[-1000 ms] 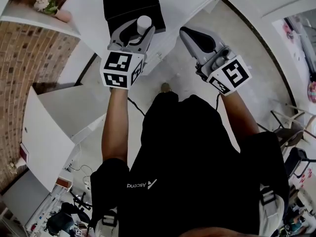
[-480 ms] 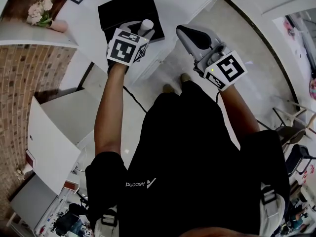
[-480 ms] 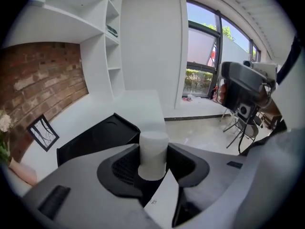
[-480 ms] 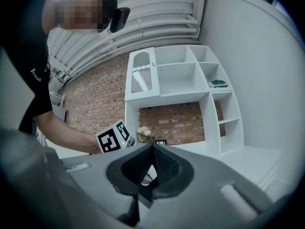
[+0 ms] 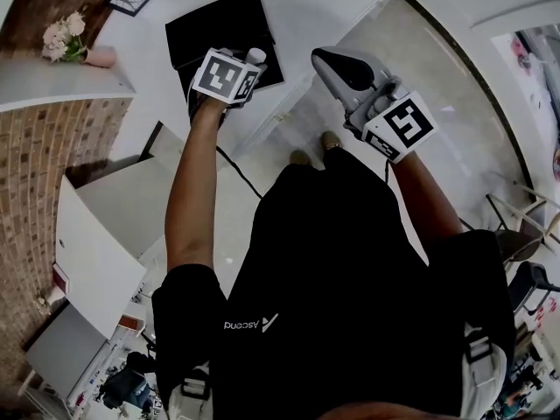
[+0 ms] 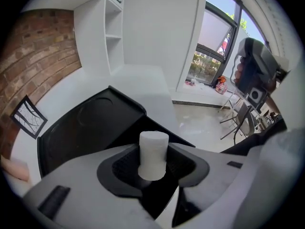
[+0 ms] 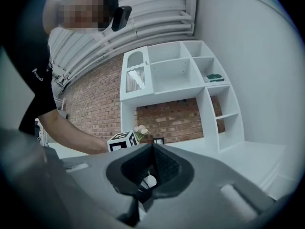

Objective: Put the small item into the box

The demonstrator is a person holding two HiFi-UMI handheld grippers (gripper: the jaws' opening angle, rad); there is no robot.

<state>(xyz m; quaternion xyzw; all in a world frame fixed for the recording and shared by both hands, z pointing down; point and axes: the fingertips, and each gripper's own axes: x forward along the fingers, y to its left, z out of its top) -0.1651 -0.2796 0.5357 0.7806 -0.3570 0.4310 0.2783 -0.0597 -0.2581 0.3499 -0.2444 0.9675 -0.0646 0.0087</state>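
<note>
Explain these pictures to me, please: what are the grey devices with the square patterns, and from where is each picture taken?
No robot here: a person holds a two-jaw tool in each hand, and the patterned cubes are part of them. One picture comes from a camera on the person's head, looking down; the other two from cameras riding on the tools. The left gripper clamps a small white cylinder close to a black box on a white counter. The right gripper is shut and empty.

We find bright, even daylight from the window, heavy fisheye bending, dark vignetted corners, near foreground soft.
</note>
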